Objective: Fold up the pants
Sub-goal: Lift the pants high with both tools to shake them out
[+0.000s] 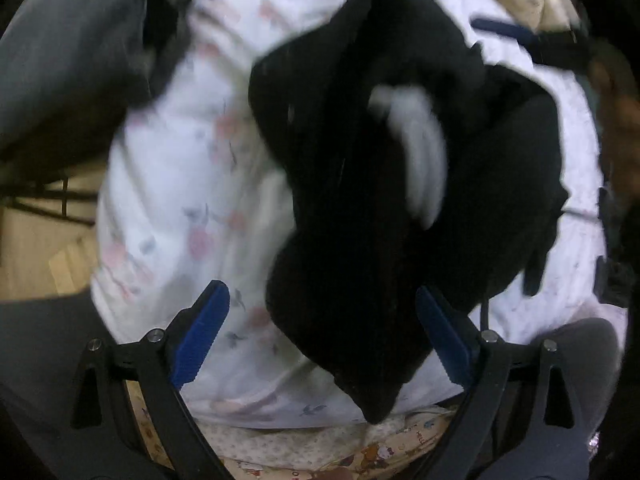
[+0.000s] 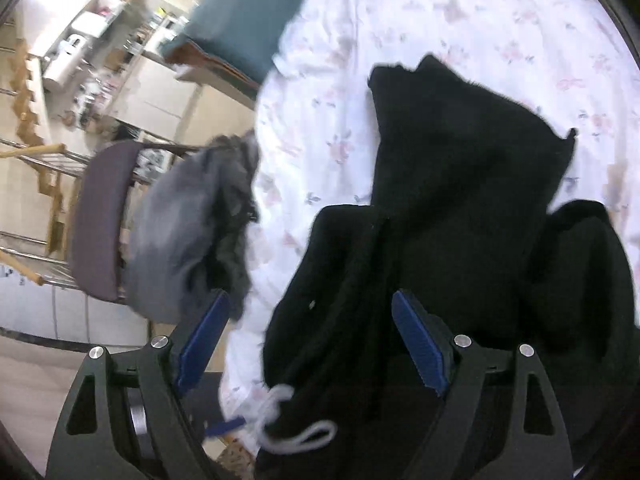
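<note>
Black pants [image 1: 360, 184] lie crumpled on a white floral bedsheet [image 1: 172, 184], with a white drawstring [image 1: 420, 148] on top. My left gripper [image 1: 320, 320] is open above the near end of the pants, its blue pads [image 1: 204, 332] apart and holding nothing. In the right wrist view the pants [image 2: 452, 216] are bunched, with the white drawstring [image 2: 288, 428] near the bottom. My right gripper [image 2: 310, 328] is open over the pants' waist, holding nothing. The right gripper also shows in the left wrist view [image 1: 532, 40], at the far right.
A grey garment [image 2: 188, 232] hangs on a chair [image 2: 100, 220] left of the bed. A teal cushion [image 2: 240, 12] lies beyond. A patterned blanket edge [image 1: 320, 456] runs along the near side. Shelves and a floor sit at far left [image 2: 80, 60].
</note>
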A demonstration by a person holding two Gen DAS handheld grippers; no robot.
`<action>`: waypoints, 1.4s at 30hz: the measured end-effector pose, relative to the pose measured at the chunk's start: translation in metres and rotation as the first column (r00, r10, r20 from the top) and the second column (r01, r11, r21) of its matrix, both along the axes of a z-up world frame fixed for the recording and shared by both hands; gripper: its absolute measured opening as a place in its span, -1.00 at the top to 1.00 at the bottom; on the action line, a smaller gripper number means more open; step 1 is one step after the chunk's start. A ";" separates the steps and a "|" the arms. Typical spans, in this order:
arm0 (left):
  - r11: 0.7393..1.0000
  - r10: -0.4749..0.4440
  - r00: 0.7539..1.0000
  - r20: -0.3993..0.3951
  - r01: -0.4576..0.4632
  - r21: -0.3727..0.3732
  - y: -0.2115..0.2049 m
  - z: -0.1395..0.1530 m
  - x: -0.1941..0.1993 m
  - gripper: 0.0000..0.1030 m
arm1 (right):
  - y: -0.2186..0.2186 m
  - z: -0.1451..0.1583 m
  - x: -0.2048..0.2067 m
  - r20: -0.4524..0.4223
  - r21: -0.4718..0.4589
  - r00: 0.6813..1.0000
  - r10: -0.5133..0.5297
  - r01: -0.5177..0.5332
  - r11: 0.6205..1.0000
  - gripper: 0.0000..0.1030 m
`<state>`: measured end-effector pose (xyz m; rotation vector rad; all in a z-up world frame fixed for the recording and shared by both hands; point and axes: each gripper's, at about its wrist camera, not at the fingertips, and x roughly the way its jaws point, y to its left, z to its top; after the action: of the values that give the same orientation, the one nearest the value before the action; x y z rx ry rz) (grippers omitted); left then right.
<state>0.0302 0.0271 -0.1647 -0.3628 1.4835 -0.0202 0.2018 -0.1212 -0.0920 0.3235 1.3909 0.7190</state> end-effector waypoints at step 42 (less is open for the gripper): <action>0.745 -0.667 0.249 0.702 0.217 0.631 -0.079 0.546 0.005 0.71 | -0.199 0.545 -0.191 0.856 0.345 0.297 -0.423 0.281 0.896 0.86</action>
<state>0.0354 -0.0522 0.3817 0.4589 0.3498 -0.3362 0.0108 -0.3200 0.4531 0.2441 0.1300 0.4578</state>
